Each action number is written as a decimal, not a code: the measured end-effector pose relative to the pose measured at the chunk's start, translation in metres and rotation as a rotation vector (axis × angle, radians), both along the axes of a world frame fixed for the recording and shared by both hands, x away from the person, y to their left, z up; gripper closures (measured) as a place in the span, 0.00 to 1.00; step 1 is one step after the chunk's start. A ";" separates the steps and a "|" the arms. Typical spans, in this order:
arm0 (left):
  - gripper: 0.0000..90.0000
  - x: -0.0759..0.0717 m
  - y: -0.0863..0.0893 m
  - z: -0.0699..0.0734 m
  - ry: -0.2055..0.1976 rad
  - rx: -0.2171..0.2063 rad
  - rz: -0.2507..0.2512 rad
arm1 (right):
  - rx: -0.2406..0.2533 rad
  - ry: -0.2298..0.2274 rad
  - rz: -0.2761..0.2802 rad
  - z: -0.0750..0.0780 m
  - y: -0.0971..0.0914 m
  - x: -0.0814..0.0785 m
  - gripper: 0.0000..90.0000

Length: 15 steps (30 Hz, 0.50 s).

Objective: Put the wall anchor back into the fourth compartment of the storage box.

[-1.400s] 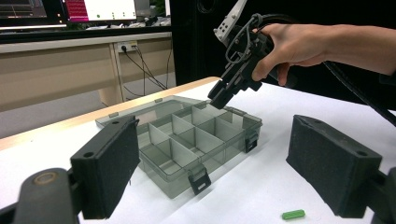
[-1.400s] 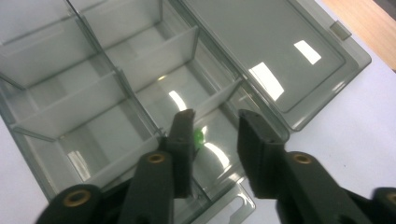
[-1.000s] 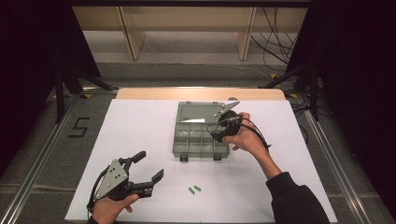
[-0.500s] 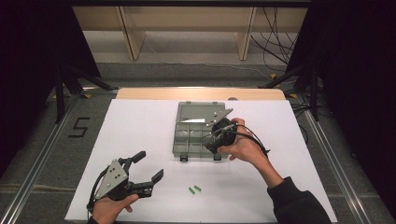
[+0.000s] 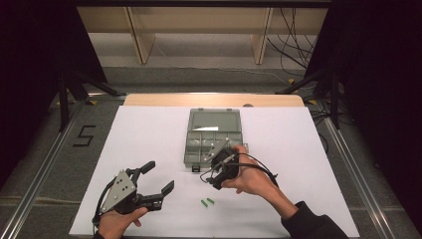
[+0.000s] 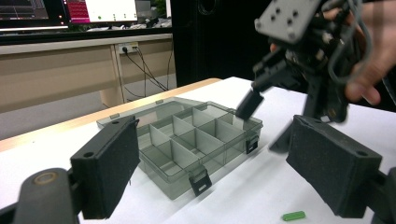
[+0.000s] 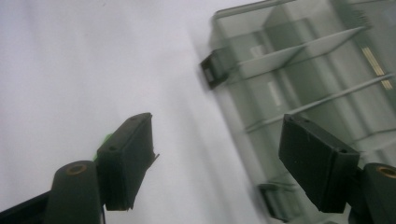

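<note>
Smoky translucent plastic compartment box point(image 5: 214, 138), latched front; right gripper point(image 5: 217, 169) jaws just opening, empty; left gripper point(image 5: 154, 180) wide, empty.

One compartment box point(image 5: 213, 138); two green pieces point(image 5: 207, 202); two grippers: left gripper point(image 5: 155, 178), right gripper point(image 5: 208, 176).

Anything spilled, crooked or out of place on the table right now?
Two small green pieces lie loose on the white sheet, in front of the open compartment box instead of in it. The box sits square, lid back, its compartments apparently empty. Nothing looks damaged.
</note>
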<state>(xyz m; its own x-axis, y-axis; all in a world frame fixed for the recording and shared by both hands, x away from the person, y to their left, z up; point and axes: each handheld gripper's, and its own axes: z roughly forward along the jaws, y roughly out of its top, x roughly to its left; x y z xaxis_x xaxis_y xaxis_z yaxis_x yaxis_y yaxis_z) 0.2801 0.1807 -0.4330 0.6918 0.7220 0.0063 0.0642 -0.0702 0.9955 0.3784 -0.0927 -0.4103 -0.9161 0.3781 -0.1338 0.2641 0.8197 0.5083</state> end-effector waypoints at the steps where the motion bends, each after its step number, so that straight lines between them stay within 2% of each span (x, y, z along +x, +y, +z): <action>1: 0.18 0.000 0.000 0.000 -0.001 0.000 0.000 | -0.013 0.020 0.010 -0.004 0.002 -0.003 0.31; 2: 0.18 0.000 0.000 0.000 0.000 0.000 0.000 | -0.025 0.036 0.018 -0.007 0.004 -0.006 0.32; 8: 0.18 0.000 0.000 0.000 -0.001 0.002 -0.001 | -0.053 0.067 0.043 -0.015 0.009 -0.015 0.33; 15: 0.18 0.000 0.000 0.000 -0.001 0.002 -0.001 | -0.090 0.085 0.063 -0.025 0.011 -0.019 0.36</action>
<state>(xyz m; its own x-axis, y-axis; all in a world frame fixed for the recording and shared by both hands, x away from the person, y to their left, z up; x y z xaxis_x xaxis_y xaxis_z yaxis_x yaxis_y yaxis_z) 0.2803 0.1807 -0.4330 0.6926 0.7212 0.0082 0.0631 -0.0719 0.9954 0.3589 -0.0813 -0.4357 -0.9469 0.3098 -0.0859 0.2498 0.8772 0.4100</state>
